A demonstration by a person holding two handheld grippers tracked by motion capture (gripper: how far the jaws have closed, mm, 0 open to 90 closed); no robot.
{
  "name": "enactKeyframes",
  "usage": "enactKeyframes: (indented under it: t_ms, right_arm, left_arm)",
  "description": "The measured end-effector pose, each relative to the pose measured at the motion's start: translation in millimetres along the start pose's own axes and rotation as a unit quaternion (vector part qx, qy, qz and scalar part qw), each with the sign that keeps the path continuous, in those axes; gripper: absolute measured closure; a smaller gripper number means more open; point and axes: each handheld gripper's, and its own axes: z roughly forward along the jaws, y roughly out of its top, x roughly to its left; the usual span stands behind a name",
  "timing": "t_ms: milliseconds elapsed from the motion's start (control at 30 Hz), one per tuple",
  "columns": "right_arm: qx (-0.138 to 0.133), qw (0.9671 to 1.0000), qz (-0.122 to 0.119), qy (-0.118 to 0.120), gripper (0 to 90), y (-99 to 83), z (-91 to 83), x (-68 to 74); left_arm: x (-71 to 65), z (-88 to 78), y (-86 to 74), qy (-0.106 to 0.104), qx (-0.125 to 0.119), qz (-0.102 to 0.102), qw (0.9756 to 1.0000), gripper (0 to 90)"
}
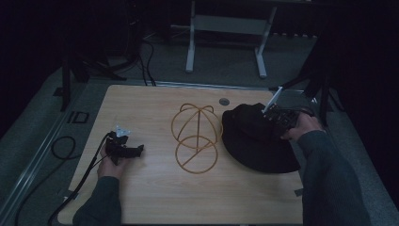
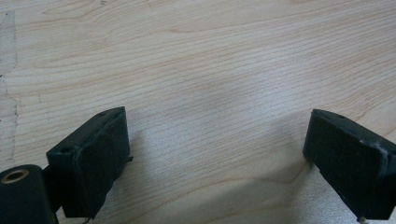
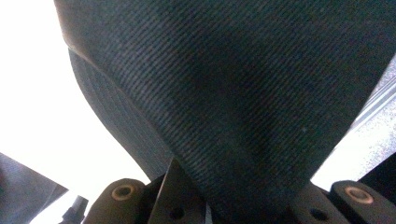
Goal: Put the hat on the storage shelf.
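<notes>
While the right gripper (image 1: 276, 118) pinched a fold of the black hat (image 1: 254, 141), its jaws closed on the cloth, the hat lay by the table's (image 1: 155, 202) right edge with its brim spread on the wood. Wire hat stand (image 1: 196, 137) stood just to the hat's left, mid-table, domed frame upright over its ring base. So the carry ran leftward, a short way. Left gripper (image 1: 123, 149) rested near the left edge, jaws wide apart over bare wood, farther from the hat.
</notes>
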Motion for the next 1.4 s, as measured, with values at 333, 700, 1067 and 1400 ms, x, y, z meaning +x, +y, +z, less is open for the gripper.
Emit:
enactKeyframes:
  t_ms: [333,700,1067,1400]
  right_arm:
    - [-0.029,0.9995,0.013,0.003,87.5,-5.9,-24.4,-8.0]
    - [-0.045,0.9989,0.013,0.004,87.5,-8.1,-36.6,-11.8]
    - [-0.086,0.9957,0.025,0.021,87.5,-16.7,-51.9,-20.2]
    - [-0.107,0.9937,0.028,0.021,87.5,-24.6,-68.1,-24.0]
  left_arm:
    - [-0.2,0.2,0.0,0.0,-0.001,-0.001,1.0,7.3]
    - [-0.4,0.1,-0.1,0.0,-0.001,-0.001,1.0,7.4]
    - [-0.4,0.1,0.0,0.0,-0.001,0.0,1.0,7.4]
    - [-0.5,0.0,0.0,0.0,-0.001,-0.001,1.0,7.4]
